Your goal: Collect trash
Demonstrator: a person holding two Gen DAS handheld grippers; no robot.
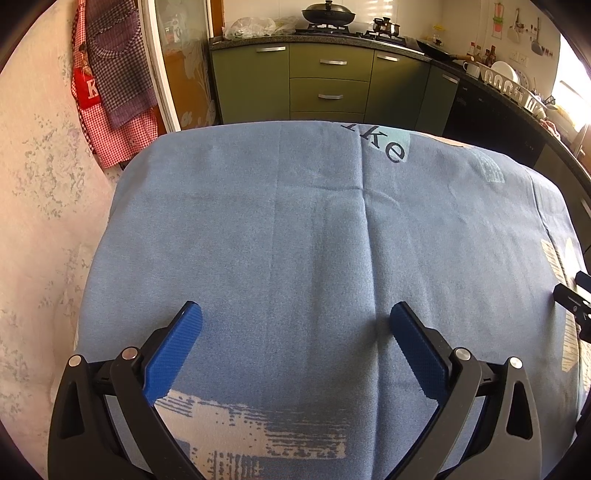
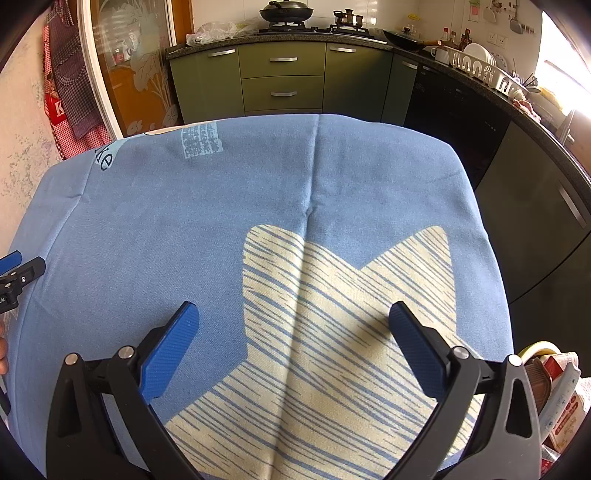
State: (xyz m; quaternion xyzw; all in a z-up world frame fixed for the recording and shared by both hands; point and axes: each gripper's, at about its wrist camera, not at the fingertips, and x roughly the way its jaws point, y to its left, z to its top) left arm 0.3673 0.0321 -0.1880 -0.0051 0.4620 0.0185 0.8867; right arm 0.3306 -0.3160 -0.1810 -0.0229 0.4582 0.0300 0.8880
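A table under a blue printed cloth (image 1: 288, 229) (image 2: 207, 199) fills both views, and I see no trash on the cloth. My left gripper (image 1: 295, 314) hovers open over its near edge, blue fingers (image 1: 173, 350) wide apart with nothing between them. My right gripper (image 2: 293, 314) is open as well, over a cream striped patch (image 2: 332, 332) of the print. At the lower right edge of the right wrist view lie some packets and wrappers (image 2: 561, 398) with a roll of tape (image 2: 539, 349), beside the right gripper's outer arm. Each gripper shows at the edge of the other's view.
Behind the table run green kitchen cabinets (image 1: 328, 81) (image 2: 284, 77) with a stove and a pan (image 1: 328, 14) on the counter. A dark counter with a dish rack (image 2: 480, 70) runs along the right. Aprons (image 1: 110, 81) hang on the left wall next to a glass door (image 2: 129, 66).
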